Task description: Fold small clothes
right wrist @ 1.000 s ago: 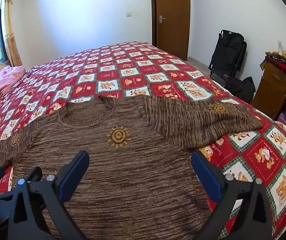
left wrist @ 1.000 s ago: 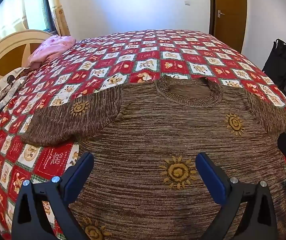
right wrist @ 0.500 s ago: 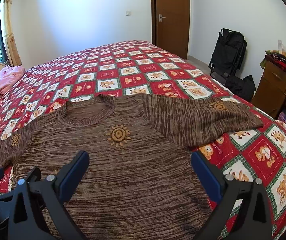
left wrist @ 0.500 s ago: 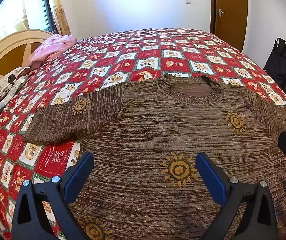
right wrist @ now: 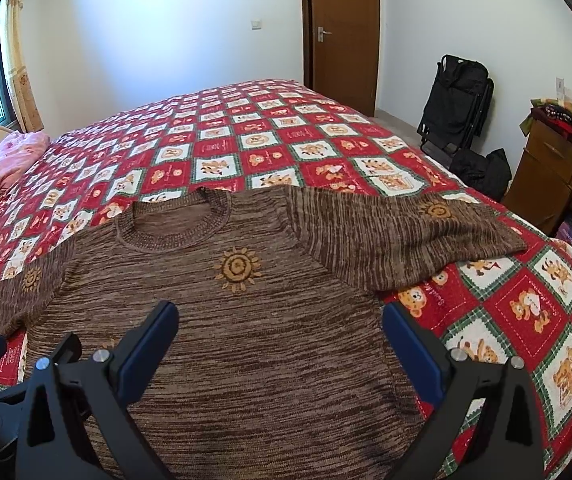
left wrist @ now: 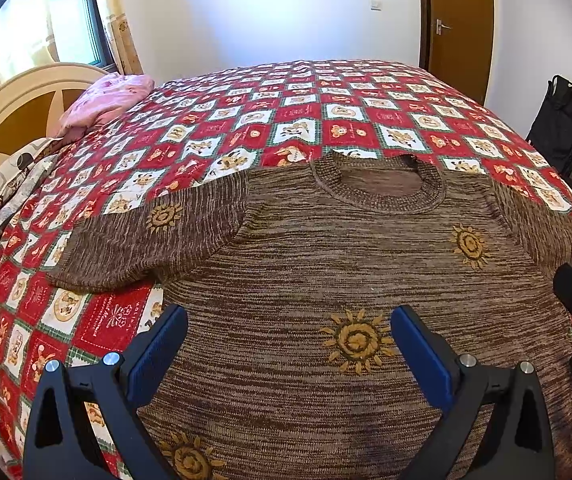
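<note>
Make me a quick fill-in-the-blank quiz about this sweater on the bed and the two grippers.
1. The brown sweater lies flat with both ____ spread out.
2. The left gripper and right gripper are both ____.
3. The sweater's yellow motifs are shaped like ____.
4. The folded garment near the headboard is ____.

Missing words: sleeves; open; suns; pink
</note>
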The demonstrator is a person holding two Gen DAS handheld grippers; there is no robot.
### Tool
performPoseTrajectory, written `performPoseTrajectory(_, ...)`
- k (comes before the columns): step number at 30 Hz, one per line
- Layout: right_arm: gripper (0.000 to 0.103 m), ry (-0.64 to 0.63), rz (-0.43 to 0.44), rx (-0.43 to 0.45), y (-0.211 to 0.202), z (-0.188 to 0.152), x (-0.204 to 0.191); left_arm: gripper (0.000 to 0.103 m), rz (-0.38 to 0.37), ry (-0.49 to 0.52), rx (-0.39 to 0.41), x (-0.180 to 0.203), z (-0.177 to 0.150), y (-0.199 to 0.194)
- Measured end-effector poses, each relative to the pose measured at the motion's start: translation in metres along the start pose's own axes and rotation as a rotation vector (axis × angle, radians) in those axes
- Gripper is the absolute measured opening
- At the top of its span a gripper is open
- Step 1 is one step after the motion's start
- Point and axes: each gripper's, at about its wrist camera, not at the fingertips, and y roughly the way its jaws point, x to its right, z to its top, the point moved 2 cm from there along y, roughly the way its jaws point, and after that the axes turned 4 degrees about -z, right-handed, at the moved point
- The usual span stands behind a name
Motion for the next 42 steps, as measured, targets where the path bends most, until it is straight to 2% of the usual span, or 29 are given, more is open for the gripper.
performPoseTrajectory(42, 0.103, -0.002, 0.007, -0.020, 0.0007, -0.0008, -0.0026, 0.102, -0.004, 0.004, -0.004, 0.0044, -0.0014, -0.0010)
